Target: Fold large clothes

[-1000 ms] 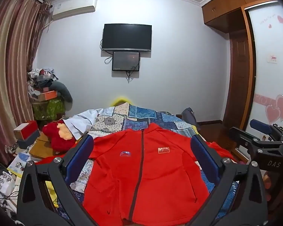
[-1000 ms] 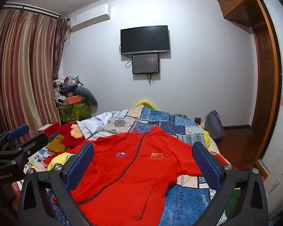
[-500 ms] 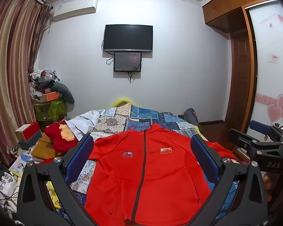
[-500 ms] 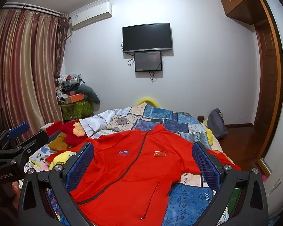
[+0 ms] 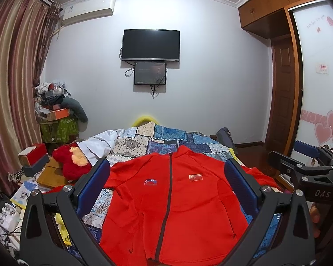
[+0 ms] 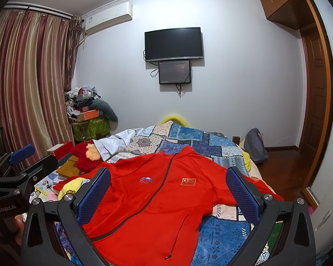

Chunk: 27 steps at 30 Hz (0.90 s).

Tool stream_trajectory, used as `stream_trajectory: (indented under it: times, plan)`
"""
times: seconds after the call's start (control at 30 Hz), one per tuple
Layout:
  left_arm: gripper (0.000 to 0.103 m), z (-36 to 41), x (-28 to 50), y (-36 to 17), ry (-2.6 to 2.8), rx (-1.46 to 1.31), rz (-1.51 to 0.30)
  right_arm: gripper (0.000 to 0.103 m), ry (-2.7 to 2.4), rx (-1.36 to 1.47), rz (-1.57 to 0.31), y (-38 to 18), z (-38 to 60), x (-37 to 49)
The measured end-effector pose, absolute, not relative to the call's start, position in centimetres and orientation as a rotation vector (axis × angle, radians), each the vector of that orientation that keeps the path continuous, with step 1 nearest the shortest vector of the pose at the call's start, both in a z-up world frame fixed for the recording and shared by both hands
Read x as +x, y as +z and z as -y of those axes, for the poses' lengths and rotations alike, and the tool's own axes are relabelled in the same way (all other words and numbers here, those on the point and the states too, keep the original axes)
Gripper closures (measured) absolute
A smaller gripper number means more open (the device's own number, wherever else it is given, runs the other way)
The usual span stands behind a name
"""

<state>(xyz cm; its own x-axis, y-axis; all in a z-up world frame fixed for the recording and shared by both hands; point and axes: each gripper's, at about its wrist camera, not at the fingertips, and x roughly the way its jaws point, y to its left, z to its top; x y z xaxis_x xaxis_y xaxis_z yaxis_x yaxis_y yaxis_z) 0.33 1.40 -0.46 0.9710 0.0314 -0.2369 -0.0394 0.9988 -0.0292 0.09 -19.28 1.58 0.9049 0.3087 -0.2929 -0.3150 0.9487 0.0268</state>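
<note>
Red jacket [image 5: 177, 201] lies spread front-up and zipped on the patchwork bed [image 5: 166, 137]. Left gripper [image 5: 166, 188] and right gripper [image 6: 168, 190] both hover above it with jaws spread wide, holding nothing. Boxes [image 5: 33, 158] sit stacked beside the bed, contents hidden.

The red jacket's [image 5: 173, 201] hem ran off the bottom edge of the left wrist view. Its sleeve at lower right vanished behind the left gripper's [image 5: 166, 190] finger. The wall screen's [image 6: 175, 72] text was too small to read.
</note>
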Motion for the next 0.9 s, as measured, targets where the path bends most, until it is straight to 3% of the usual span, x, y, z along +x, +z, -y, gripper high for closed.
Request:
stream_trajectory:
  times: [0.9]
  plan:
    - [0.000, -1.02, 0.17, -0.09, 0.033, -0.041, -0.233, 0.000, 0.324, -0.022, -0.298, 1.72, 19.41, 0.17]
